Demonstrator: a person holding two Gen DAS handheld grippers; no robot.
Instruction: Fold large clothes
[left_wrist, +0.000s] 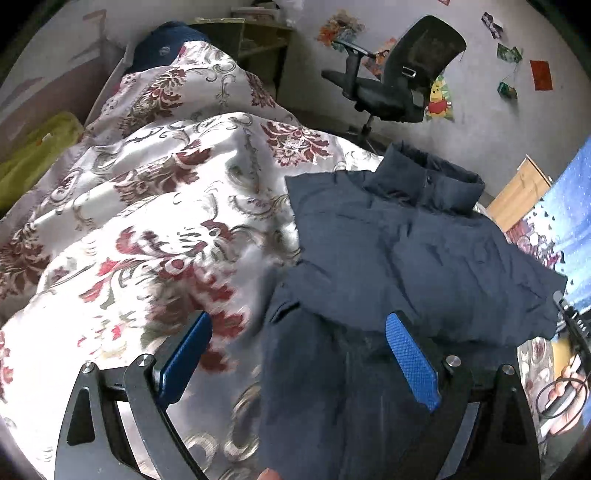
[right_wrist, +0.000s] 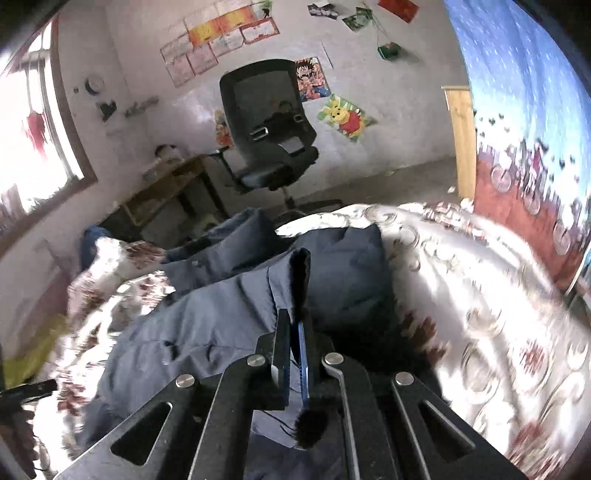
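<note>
A dark navy padded jacket (left_wrist: 417, 251) lies on a bed, collar up at the far side; part of it is folded over itself. My left gripper (left_wrist: 299, 328) is open above the jacket's near edge, with blue pads (left_wrist: 410, 354) wide apart and nothing between them. In the right wrist view the same jacket (right_wrist: 207, 314) is bunched up. My right gripper (right_wrist: 293, 325) is shut on a jacket edge (right_wrist: 299, 280), which stands up as a dark ridge from between the pads.
The bed has a white quilt with red floral print (left_wrist: 155, 206). A black office chair (left_wrist: 399, 77) stands by the wall, with a wooden desk (right_wrist: 166, 184) beside it. A blue patterned curtain (right_wrist: 524, 110) hangs at the right. A green pillow (left_wrist: 33, 155) lies at the left.
</note>
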